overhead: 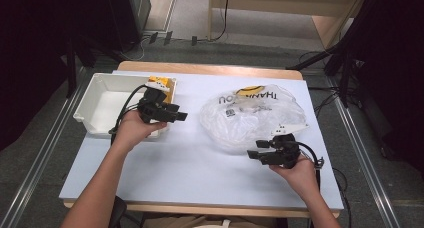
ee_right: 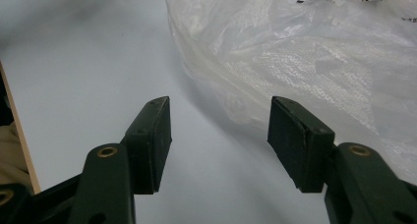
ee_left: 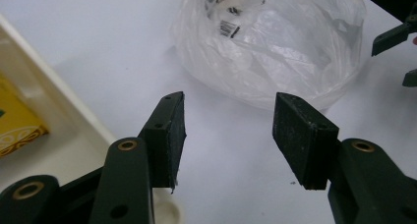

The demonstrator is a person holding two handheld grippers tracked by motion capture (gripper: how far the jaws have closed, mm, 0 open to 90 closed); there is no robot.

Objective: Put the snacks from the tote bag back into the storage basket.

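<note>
A crumpled clear plastic bag [overhead: 252, 115] with black print and a yellow mark lies on the white table [overhead: 190, 163]. In the left gripper view the bag [ee_left: 275, 47] lies ahead of the jaws, apart from them. My left gripper [overhead: 181, 116] stands open over the right rim of a white bin [overhead: 102, 104], with nothing between its jaws [ee_left: 228, 135]. My right gripper [overhead: 253, 154] is open just in front of the bag's near edge, and its own view has the bag [ee_right: 314, 62] spreading ahead and to the right of the gripper [ee_right: 220, 140]. A yellow box [overhead: 163, 86] sits in the bin.
The white bin takes up the table's left side, its rim [ee_left: 59, 101] beside my left jaw, with the yellow box [ee_left: 17, 126] inside. Bare white table surface lies between the two hands and along the front edge. Dark stands and cables flank the table.
</note>
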